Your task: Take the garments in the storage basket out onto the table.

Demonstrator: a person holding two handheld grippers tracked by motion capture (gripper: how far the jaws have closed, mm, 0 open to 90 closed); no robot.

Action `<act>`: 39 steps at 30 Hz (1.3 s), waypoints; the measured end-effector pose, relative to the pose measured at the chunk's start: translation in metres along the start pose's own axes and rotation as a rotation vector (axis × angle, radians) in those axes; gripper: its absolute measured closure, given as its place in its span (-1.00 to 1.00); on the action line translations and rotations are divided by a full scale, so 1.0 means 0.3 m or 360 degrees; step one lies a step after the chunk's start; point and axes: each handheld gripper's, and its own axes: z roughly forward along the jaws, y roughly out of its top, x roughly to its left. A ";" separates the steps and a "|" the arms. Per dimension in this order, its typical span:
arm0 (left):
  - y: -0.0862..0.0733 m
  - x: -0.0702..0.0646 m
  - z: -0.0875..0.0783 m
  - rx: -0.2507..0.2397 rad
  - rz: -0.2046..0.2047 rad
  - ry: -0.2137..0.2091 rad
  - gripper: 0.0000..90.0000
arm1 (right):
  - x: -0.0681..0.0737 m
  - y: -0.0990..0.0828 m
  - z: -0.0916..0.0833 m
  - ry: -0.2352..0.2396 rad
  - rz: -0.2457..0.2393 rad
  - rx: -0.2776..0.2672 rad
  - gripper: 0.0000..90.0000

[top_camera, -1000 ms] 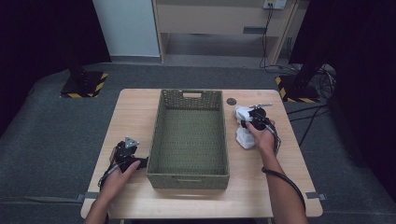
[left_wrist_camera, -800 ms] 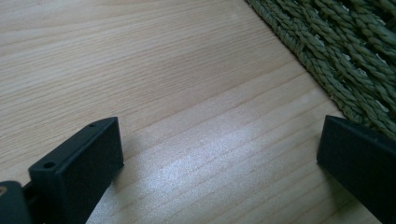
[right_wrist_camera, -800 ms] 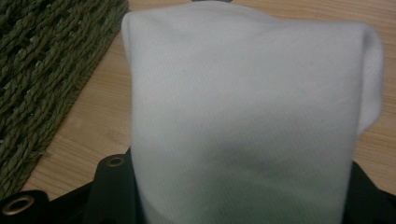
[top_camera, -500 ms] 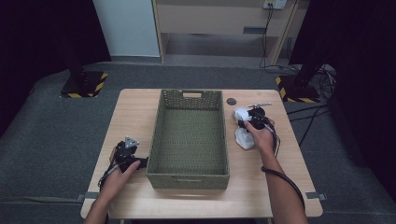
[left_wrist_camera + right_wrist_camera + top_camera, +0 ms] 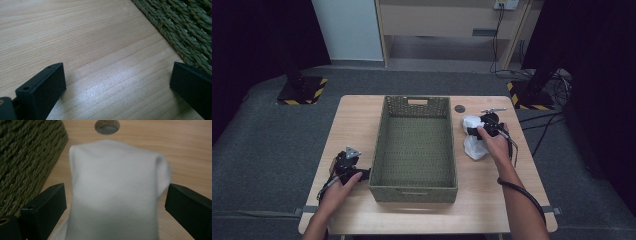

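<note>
Wooden table (image 5: 362, 120): light, rectangular, plain grain, standing on grey floor.

Left gripper (image 5: 362, 175): at the near left of the table, held in the person's left hand (image 5: 339, 187), grey three-cornered plate on top. It sits just beside the basket's near left corner. In the left gripper view its jaws stand wide apart over bare wood (image 5: 100, 50) with nothing between them; the basket's woven wall (image 5: 180, 27) runs along the upper right, close to the right-hand jaw.

Woven basket (image 5: 384, 145): olive green, rectangular, open-topped, in the middle of the table with its long side running away from the person. Cut-out handle in the far wall. Interior holds nothing.

White cloth (image 5: 473, 142): soft, crumpled, lying on the table to the right of the basket, near its far right part. In the right gripper view the cloth (image 5: 115, 195) bulges up between the jaws, slightly blurred.

Right gripper (image 5: 473, 131): held in the person's right hand (image 5: 496, 145), over the cloth. Jaws spread, one on each side of the cloth, not pinching it.

Round hole (image 5: 107, 125): a small dark opening in the tabletop, beyond the cloth.
</note>
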 end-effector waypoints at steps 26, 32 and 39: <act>0.000 0.000 0.000 0.0000 0.0000 0.0001 -1.00 | 0.025 0.124 -0.158 0.0108 0.0047 -0.0243 -0.94; 0.000 0.000 0.000 0.0000 0.0000 0.0001 -1.00 | 0.032 0.119 -0.179 0.0115 0.0056 -0.0268 -0.94; 0.000 0.000 0.000 0.0000 -0.0001 0.0001 -1.00 | 0.048 0.113 -0.217 0.0131 0.0040 -0.0287 -0.92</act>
